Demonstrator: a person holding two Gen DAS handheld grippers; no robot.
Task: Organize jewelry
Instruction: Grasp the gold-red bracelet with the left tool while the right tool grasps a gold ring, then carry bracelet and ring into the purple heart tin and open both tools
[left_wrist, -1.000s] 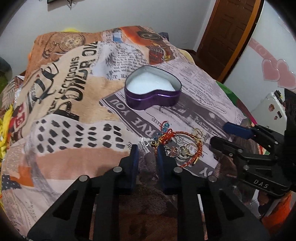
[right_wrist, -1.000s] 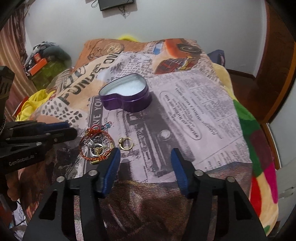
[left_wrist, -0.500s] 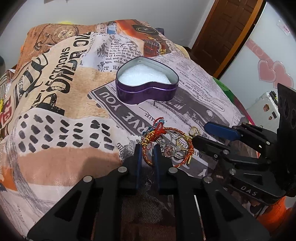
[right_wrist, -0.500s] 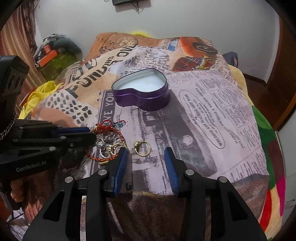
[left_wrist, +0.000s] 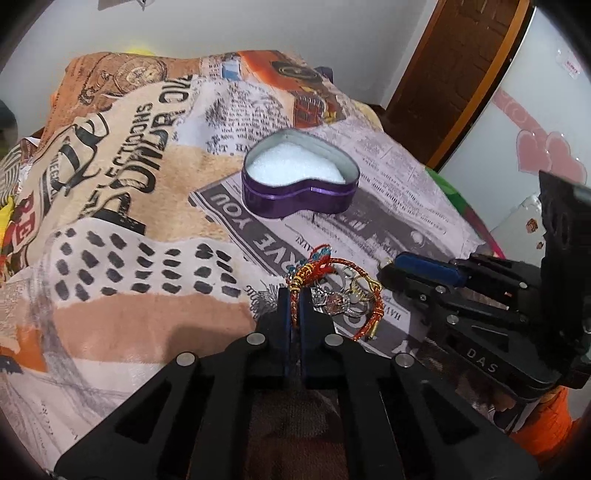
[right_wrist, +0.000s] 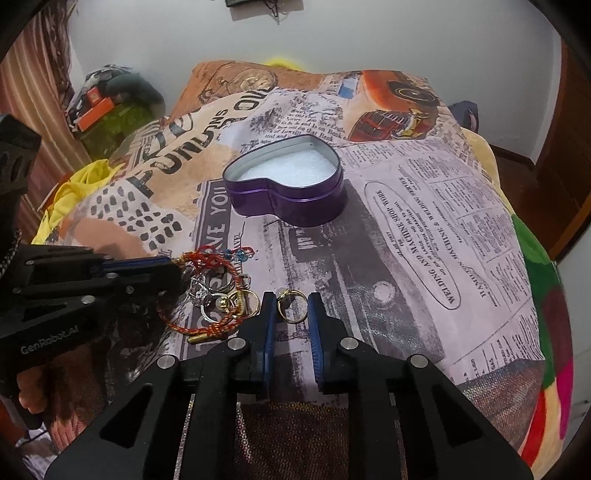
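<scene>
A purple heart-shaped tin (left_wrist: 299, 184) (right_wrist: 284, 188) with white padding stands open on the printed blanket. In front of it lies a red-and-gold thread bracelet (left_wrist: 332, 264) (right_wrist: 207, 258) over a small pile of rings (left_wrist: 340, 302) (right_wrist: 214, 295). My left gripper (left_wrist: 294, 295) (right_wrist: 173, 266) is shut on the bracelet's cord at its left side. A single gold ring (right_wrist: 291, 306) lies to the right of the pile. My right gripper (right_wrist: 291, 299) (left_wrist: 388, 269) has its jaws closing on that ring, and the pads touch its two sides.
The newspaper-print blanket (left_wrist: 110, 184) covers a bed. A brown door (left_wrist: 461, 74) and a white panel with pink hearts (left_wrist: 546, 155) are to the right. Yellow cloth (right_wrist: 74, 192) and a bag (right_wrist: 110, 103) lie off the bed's left side.
My left gripper moved up to the bracelet and shut on its cord. My right gripper shifted left over the gold ring and narrowed from wide open to the ring's width.
</scene>
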